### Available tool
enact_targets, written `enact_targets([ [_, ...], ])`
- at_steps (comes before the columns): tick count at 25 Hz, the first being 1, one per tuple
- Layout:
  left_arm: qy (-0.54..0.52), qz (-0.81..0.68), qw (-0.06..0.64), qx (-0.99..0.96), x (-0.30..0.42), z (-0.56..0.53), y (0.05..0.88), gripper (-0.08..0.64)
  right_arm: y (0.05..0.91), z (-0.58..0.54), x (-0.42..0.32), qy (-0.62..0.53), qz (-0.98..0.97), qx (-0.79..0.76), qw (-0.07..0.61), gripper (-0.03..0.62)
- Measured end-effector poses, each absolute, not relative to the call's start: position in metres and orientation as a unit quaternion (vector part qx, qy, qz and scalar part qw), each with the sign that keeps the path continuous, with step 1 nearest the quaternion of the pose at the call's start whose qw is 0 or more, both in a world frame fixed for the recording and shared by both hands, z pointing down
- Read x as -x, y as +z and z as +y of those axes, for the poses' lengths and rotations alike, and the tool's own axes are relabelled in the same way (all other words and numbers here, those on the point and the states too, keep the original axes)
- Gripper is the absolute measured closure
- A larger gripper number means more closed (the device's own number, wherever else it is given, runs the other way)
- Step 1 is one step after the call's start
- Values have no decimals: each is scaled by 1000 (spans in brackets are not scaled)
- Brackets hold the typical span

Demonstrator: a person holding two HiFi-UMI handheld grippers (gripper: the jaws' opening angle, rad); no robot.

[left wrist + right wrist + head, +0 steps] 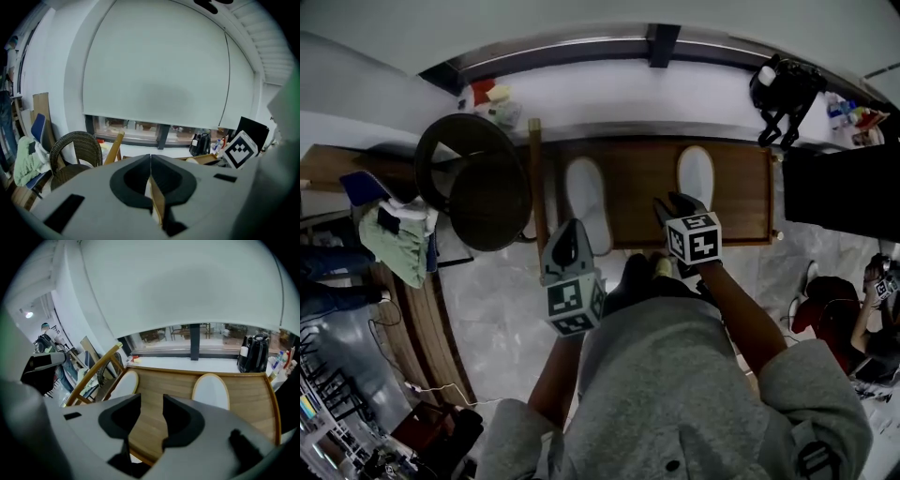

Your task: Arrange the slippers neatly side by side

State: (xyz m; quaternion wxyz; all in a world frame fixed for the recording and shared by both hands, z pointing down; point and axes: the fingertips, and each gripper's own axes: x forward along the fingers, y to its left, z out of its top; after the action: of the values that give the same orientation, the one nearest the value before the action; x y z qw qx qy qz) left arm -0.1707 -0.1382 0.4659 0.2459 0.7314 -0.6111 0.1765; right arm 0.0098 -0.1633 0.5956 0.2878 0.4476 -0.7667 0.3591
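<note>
Two white slippers lie toes-away on a low wooden platform (642, 202), well apart. The left slipper (584, 192) sits near the platform's left end, the right slipper (696, 173) further back and to the right. My left gripper (570, 228) hovers over the near end of the left slipper with its jaws shut (150, 158) and nothing between them. My right gripper (680, 202) is above the platform just in front of the right slipper, open (152, 400) and empty. In the right gripper view both the left slipper (124, 382) and the right slipper (211, 389) lie beyond the jaws.
A dark wicker chair (475, 178) stands left of the platform, with a wooden pole (535, 178) leaning beside it. A black bag (784, 89) rests on the white sill behind. A black panel (844, 192) stands at the right. A person (862, 319) sits on the floor far right.
</note>
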Motion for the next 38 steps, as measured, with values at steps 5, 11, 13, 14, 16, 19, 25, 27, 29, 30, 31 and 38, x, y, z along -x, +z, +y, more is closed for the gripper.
enact_targets([
  [5,177,-637,254,-706,197,-127,466,545,595,-164,39,367,-791,-400,282,453],
  [11,169,-672,259,-673,221,-109,468,545,610,-155,90,379,-811,-340,287,453],
  [13,170,-682,265,-660,230,-101,468,545,616,-154,103,381,-814,-327,291,453],
  [14,170,-687,268,-654,235,-98,469,545,618,-154,110,382,-815,-322,293,453],
  [16,174,-696,271,-642,244,-91,472,545,624,-156,121,382,-817,-314,297,453],
  [19,180,-704,273,-631,254,-83,475,543,635,-158,131,388,-813,-312,302,453],
  [25,180,-715,281,-615,265,-77,477,545,649,-160,148,403,-805,-310,304,453],
  [27,178,-721,281,-608,270,-75,475,545,651,-161,154,405,-805,-310,303,453],
  [29,177,-726,283,-601,275,-73,474,545,653,-163,160,406,-803,-312,305,453],
  [30,177,-729,284,-598,278,-71,473,545,655,-164,162,406,-801,-315,307,453],
  [31,177,-731,284,-595,280,-69,474,545,657,-165,163,407,-798,-319,309,451],
  [38,185,-739,285,-581,294,-62,480,545,670,-174,171,411,-782,-345,315,443],
])
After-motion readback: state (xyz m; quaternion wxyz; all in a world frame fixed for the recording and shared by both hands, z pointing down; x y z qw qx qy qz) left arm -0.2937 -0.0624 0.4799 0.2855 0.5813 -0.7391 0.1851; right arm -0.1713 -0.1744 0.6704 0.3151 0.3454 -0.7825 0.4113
